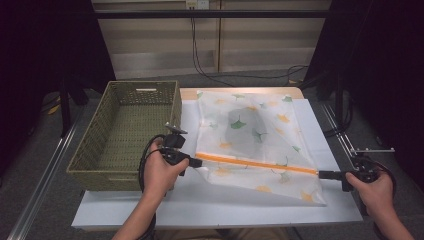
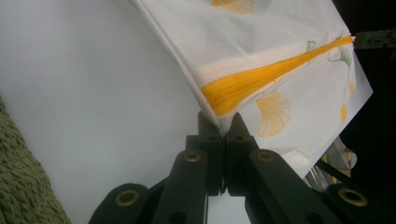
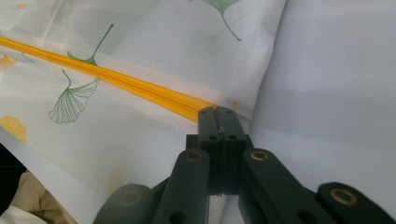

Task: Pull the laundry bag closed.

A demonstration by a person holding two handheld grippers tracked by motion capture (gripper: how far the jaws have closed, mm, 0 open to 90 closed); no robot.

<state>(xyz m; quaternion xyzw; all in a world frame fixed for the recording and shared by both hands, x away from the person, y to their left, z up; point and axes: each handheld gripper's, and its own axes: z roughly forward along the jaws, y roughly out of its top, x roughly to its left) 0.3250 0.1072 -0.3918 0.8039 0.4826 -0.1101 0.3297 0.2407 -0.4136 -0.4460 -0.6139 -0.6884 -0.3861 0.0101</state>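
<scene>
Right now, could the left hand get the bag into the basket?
Probably yes. The left gripper is shut on the bag's zipper end, right beside the basket, with nothing between them. But the right gripper clamps the other end and must follow or release.

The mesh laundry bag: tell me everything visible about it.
The mesh laundry bag is white, semi-sheer fabric printed with green and yellow ginkgo leaves, with an orange zipper running across it near the person's side. A dark grey item shows faintly inside. It lies on the white table, right of the woven basket. The left gripper is shut on one zipper end, the right gripper on the other, the zipper stretched between them.
</scene>
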